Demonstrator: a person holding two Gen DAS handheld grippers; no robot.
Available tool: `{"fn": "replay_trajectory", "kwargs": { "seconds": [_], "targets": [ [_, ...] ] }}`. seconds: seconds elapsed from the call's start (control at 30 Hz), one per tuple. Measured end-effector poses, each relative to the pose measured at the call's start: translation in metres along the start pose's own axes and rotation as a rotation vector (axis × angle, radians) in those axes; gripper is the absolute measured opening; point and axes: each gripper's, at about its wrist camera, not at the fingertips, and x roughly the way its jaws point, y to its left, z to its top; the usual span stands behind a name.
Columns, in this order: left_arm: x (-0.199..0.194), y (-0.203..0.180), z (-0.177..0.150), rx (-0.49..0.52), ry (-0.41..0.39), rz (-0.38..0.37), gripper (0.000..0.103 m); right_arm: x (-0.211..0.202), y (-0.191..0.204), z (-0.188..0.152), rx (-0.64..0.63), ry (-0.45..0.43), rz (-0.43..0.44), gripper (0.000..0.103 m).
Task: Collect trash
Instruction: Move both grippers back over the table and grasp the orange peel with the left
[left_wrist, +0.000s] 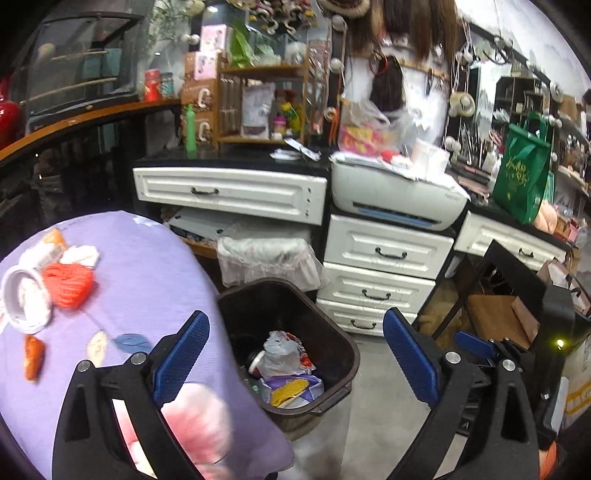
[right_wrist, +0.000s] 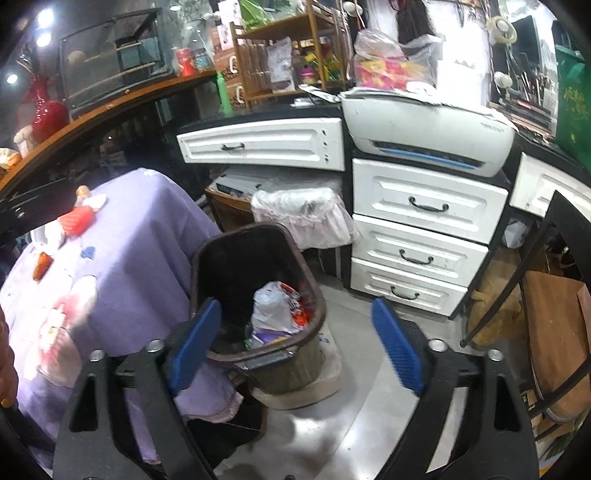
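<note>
The dark brown plastic waste bin (left_wrist: 291, 354) stands on the grey floor, right against the edge of the round tabletop draped in a lilac cloth (left_wrist: 147, 280). Down inside it lies a heap of trash: a crumpled grey-white plastic bag (left_wrist: 277, 356) on top, red-and-white printed wrappers (right_wrist: 297, 308) beside it, and a purple packet with a yellow patch (left_wrist: 291, 387) nearer the front rim. The back of the bin is dark and I can't make out what lies there.

The left gripper (left_wrist: 295, 365) hangs above the bin with its blue-padded fingers (left_wrist: 181, 363) spread wide, nothing between them. The right gripper (right_wrist: 295, 339) is just as wide, empty too, its fingers (right_wrist: 397, 345) framing the bin's rim and the floor.

More trash sits on the cloth: a white plastic cup on its side (left_wrist: 24, 299) with something white in it, a bundle of orange-red netting (left_wrist: 70, 286) touching it, crumpled white paper (left_wrist: 79, 254) behind, and a small orange wrapper (left_wrist: 33, 356) nearer the edge.

Behind the bin, a second bin lined with a translucent white bag (left_wrist: 267, 258) stands under the white drawer unit (left_wrist: 384, 273); its contents are hidden.
</note>
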Motion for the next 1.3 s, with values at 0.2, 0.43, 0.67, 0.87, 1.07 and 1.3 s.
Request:
{"fn": "replay_trajectory", "kwargs": {
  "seconds": [0.2, 0.43, 0.67, 0.87, 1.07, 1.3],
  "targets": [
    [-0.035, 0.026, -0.006, 0.008, -0.041, 0.051, 0.094, -0.010, 0.032, 0.009, -0.047, -0.029, 0.058, 0.089],
    [-0.065, 0.068, -0.019, -0.029, -0.044, 0.136, 0.094, -0.015, 0.082, 0.016, -0.115, -0.031, 0.157, 0.089],
    [-0.087, 0.119, -0.037, -0.089, -0.019, 0.255, 0.094, -0.017, 0.136, 0.021, -0.190, -0.020, 0.263, 0.089],
    [-0.106, 0.166, -0.058, -0.145, 0.015, 0.346, 0.094, -0.021, 0.184, 0.026, -0.262, -0.021, 0.343, 0.089],
    [-0.119, 0.208, -0.075, -0.217, 0.045, 0.410, 0.094, -0.018, 0.228, 0.031, -0.321, 0.012, 0.413, 0.089],
    [-0.128, 0.240, -0.082, -0.277, 0.054, 0.421, 0.094, -0.003, 0.272, 0.041, -0.357, 0.053, 0.492, 0.089]
  ]
}}
